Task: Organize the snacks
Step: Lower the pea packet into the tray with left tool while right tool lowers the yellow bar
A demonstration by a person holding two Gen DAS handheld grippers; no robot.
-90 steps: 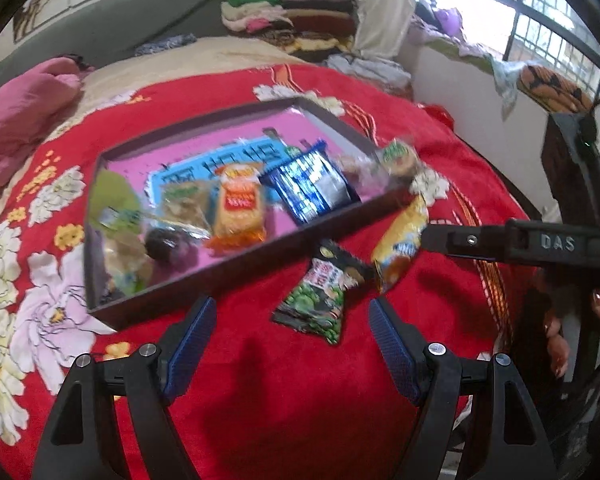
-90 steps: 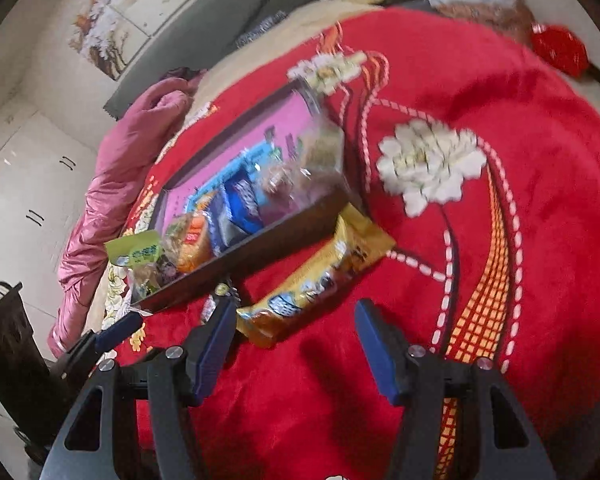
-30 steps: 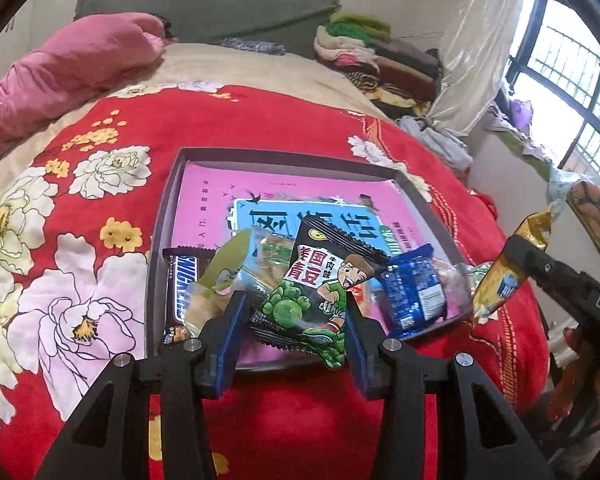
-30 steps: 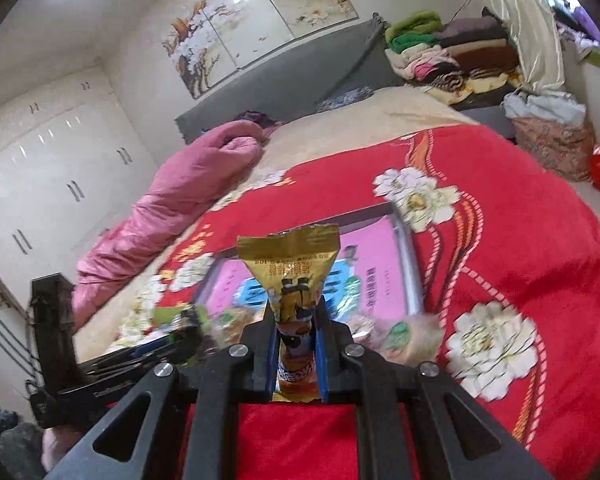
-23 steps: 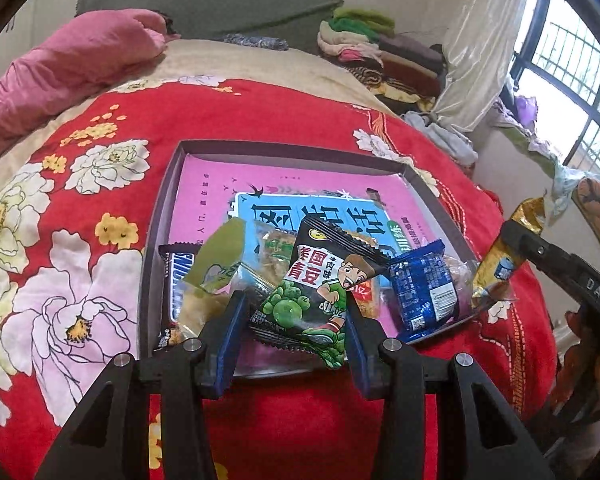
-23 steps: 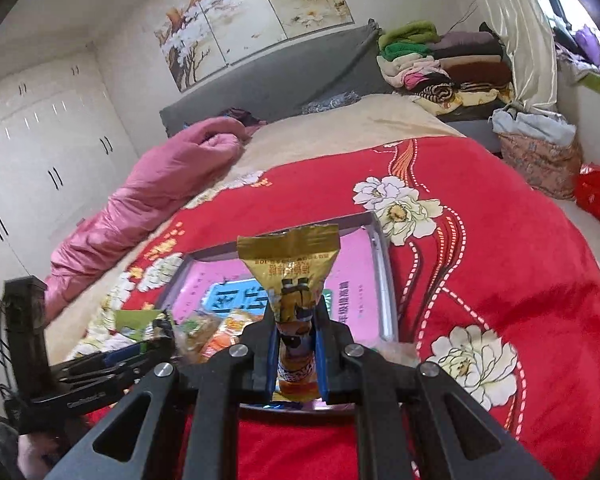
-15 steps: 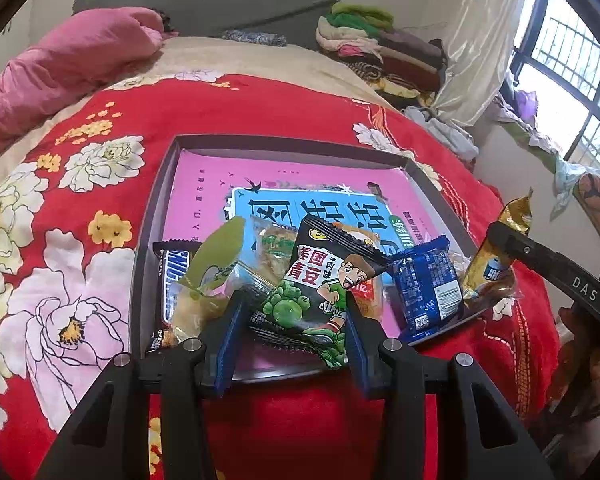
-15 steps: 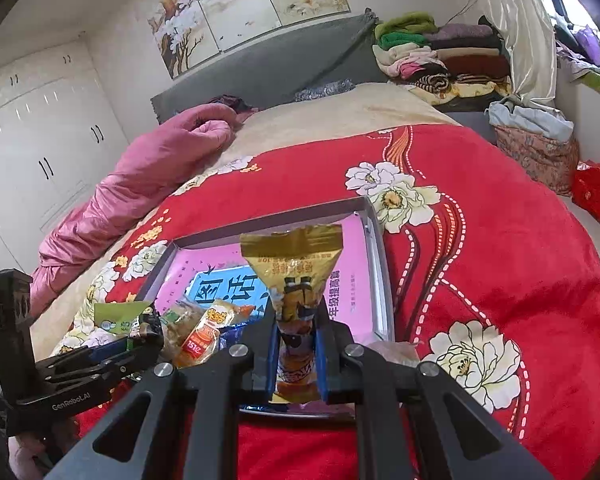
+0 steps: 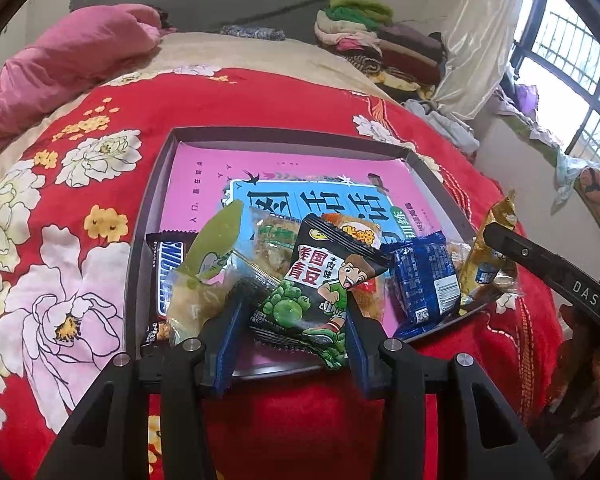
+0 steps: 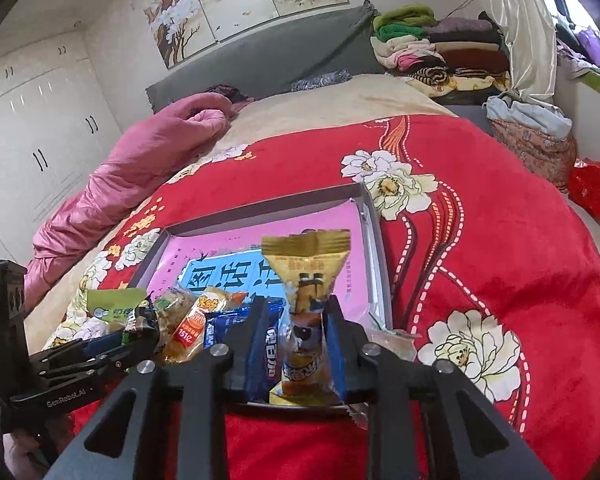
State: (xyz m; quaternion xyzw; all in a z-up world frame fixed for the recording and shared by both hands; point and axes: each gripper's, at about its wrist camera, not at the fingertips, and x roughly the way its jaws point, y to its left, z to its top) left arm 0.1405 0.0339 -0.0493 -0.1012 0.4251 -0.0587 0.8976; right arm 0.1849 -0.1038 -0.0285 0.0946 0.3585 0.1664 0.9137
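- Bed w/ red floral blanket (image 9: 80, 128); a shallow grey tray (image 9: 148, 216) w/ pink liner sits on it, mid-bed.
- Left gripper (image 9: 290, 330): blue pads clamped on a black-and-green pea snack packet (image 9: 320, 280), held over the tray's near edge.
- Right gripper (image 10: 296, 344): jaws opening, gold snack packet (image 10: 306, 272) upright between them, its base at the tray's near right corner. Left pad stands clear of the wrapper; right pad looks just touching it, can't tell for sure.
- In left wrist view the same gold packet (image 9: 488, 256) shows at the tray's right edge, beside the right gripper's black finger (image 9: 540, 264).
- Snacks piled along the tray's near edge: Snickers bar (image 9: 162, 276) at left corner, light green pouch (image 9: 214, 248), clear-wrapped biscuit (image 9: 272, 240), orange packet (image 10: 190, 328), blue packet (image 9: 424, 276) toward the right.
- Far half of tray: only the pink liner w/ blue panel.
- Bkgd: pink quilt (image 10: 140, 160) on bed's left side, folded clothes stack (image 10: 432, 48) past the far right corner, grey headboard (image 10: 260, 64).
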